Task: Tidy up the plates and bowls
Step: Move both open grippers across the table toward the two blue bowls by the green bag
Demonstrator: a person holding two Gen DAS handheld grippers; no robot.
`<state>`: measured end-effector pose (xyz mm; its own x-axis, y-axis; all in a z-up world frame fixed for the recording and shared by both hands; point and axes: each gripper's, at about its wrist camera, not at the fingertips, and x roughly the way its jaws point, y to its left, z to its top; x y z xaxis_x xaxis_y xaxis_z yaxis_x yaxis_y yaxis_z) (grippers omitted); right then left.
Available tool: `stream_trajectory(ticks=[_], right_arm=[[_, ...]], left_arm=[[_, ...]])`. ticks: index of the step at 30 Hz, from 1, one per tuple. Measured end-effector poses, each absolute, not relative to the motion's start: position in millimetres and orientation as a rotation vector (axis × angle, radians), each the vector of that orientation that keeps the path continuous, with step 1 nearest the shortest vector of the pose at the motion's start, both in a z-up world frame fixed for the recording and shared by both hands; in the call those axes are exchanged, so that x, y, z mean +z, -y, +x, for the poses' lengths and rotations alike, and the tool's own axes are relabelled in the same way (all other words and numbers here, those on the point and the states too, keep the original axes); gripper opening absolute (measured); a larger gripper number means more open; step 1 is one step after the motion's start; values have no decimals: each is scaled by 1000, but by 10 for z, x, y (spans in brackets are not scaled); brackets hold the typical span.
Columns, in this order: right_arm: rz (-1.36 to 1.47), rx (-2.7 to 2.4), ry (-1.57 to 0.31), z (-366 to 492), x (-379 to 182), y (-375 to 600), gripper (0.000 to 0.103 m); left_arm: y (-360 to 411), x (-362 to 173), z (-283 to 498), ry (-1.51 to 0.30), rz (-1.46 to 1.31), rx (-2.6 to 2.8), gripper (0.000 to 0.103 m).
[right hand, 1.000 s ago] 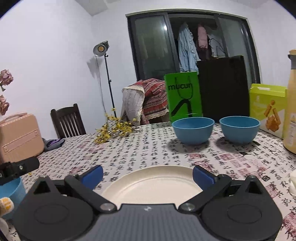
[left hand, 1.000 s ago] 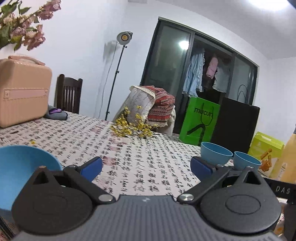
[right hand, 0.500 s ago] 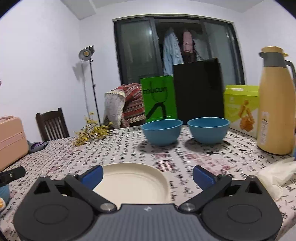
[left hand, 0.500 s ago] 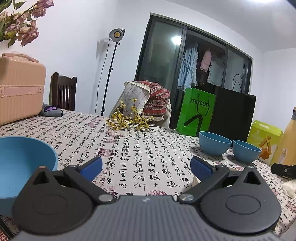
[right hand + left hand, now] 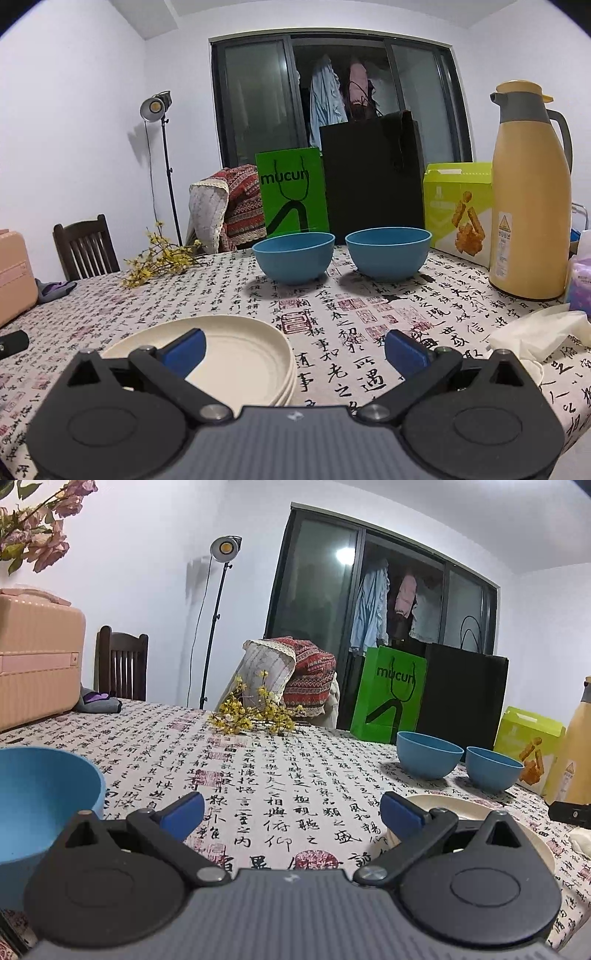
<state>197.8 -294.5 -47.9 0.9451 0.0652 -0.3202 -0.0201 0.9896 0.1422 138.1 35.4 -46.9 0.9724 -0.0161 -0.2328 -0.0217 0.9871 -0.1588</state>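
Observation:
Two blue bowls stand side by side at the far side of the table, the left bowl and the right bowl; the left wrist view also shows this pair of bowls. A stack of cream plates lies just ahead of my right gripper, under its left finger. That gripper is open and holds nothing. A third blue bowl sits close at the left of my left gripper, which is open and empty over the tablecloth. The cream plates lie behind its right finger.
A yellow thermos, a lime box, a green bag and a black bag line the far edge. Crumpled tissue lies at the right. Yellow flowers and a pink case occupy the left.
My right gripper has swung to the right, so the plates moved from centre to its left finger and the thermos came into view. My left gripper shifted slightly; the plates now show behind its right finger.

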Motion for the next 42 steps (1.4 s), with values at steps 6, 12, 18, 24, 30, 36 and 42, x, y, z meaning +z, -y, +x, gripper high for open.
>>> stream_trajectory(ticks=[6, 12, 18, 24, 30, 36, 42], right_arm=[[143, 39, -347, 2011, -537, 2955, 103], [143, 33, -359, 2024, -572, 2958, 103], [136, 47, -364, 2051, -603, 2897, 103], [145, 55, -367, 2095, -599, 2838, 103], [142, 60, -354, 2121, -540, 2789, 103], [147, 59, -335, 2122, -476, 2795, 103], [157, 51, -337, 2111, -475, 2841, 103]], left_arm=[[-309, -460, 1424, -235, -158, -11, 103], [-244, -462, 1454, -231, -148, -33, 103], [-239, -478, 1455, -233, -153, -43, 103], [-222, -499, 1477, -247, -163, -56, 103], [-227, -475, 1515, -250, -176, -59, 103], [-225, -402, 1510, -229, -174, -59, 103], [-172, -402, 1512, -237, -166, -73, 103]])
